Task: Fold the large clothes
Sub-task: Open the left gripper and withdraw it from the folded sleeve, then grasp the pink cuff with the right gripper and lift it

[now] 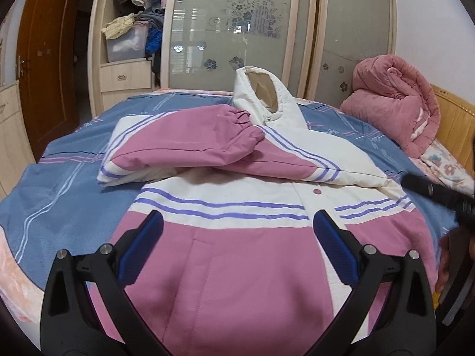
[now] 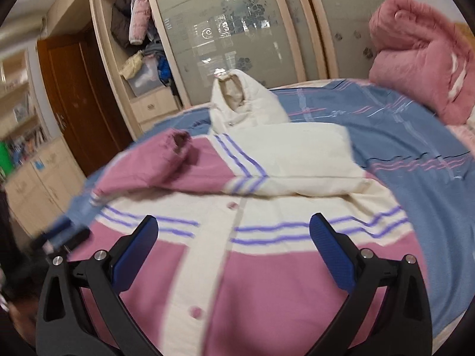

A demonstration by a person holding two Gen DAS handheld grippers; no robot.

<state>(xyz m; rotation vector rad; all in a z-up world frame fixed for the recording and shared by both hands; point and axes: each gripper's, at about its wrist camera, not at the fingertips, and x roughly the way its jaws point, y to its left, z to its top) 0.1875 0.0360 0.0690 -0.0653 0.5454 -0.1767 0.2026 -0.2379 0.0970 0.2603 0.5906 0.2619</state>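
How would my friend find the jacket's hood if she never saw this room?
Look at the bed with the blue blanket. A pink-and-cream jacket lies on it. The hood is the cream peak standing up at its far end, unlike the flat pink sleeve beside it.

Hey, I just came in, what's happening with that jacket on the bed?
A person is folding a pink and cream hooded jacket laid front-up on the blue bedspread. Both sleeves are already folded across the chest, the pink sleeve on top, and the hood sticks up at the far end. The left gripper and right gripper are both open, above the jacket's lower half, holding nothing.
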